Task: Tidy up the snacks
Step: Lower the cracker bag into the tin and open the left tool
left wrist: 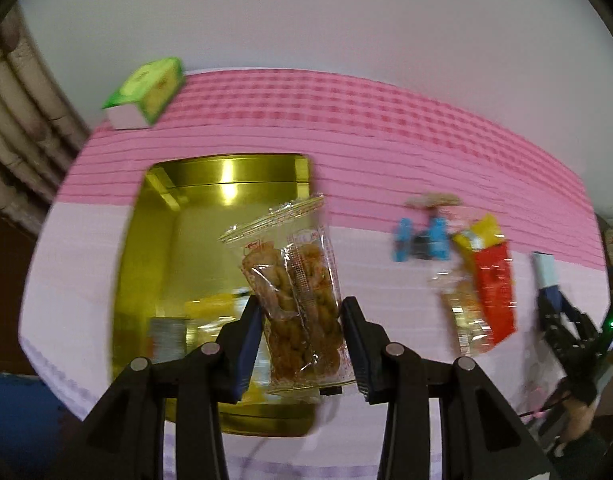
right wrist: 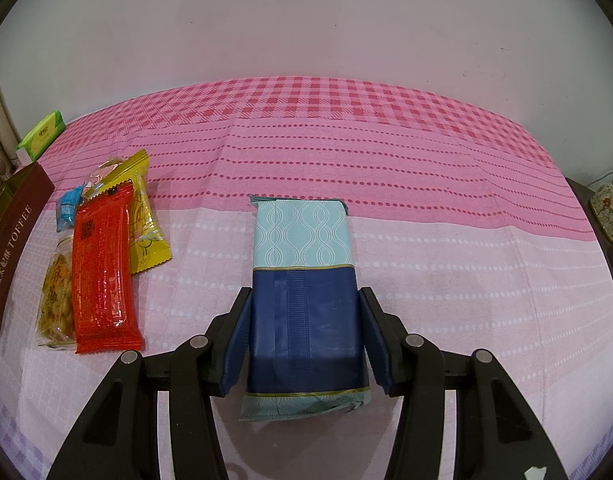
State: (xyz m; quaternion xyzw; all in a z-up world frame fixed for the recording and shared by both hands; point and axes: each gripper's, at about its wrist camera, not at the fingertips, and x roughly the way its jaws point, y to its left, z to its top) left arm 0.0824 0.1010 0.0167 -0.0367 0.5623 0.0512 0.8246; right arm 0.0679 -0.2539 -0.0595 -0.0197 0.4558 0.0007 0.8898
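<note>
My left gripper point(left wrist: 302, 320) is shut on a clear packet of brown fried twists point(left wrist: 302, 300) and holds it upright over the open gold tin point(left wrist: 146, 248), which has some snacks inside. My right gripper point(right wrist: 304, 320) has its fingers against both sides of a teal and navy packet point(right wrist: 304, 288) that lies on the pink cloth; it looks shut on it. A red packet point(right wrist: 102, 276), a yellow packet point(right wrist: 144, 220), a clear packet of fried snack point(right wrist: 56, 300) and a small blue packet point(right wrist: 68, 206) lie in a pile to the left.
A green box point(left wrist: 146, 92) stands at the table's far left corner. The tin's dark lid marked TOFFEE point(right wrist: 14, 240) stands at the left edge. The pink checked cloth point(right wrist: 426, 160) covers the table, with a white wall behind.
</note>
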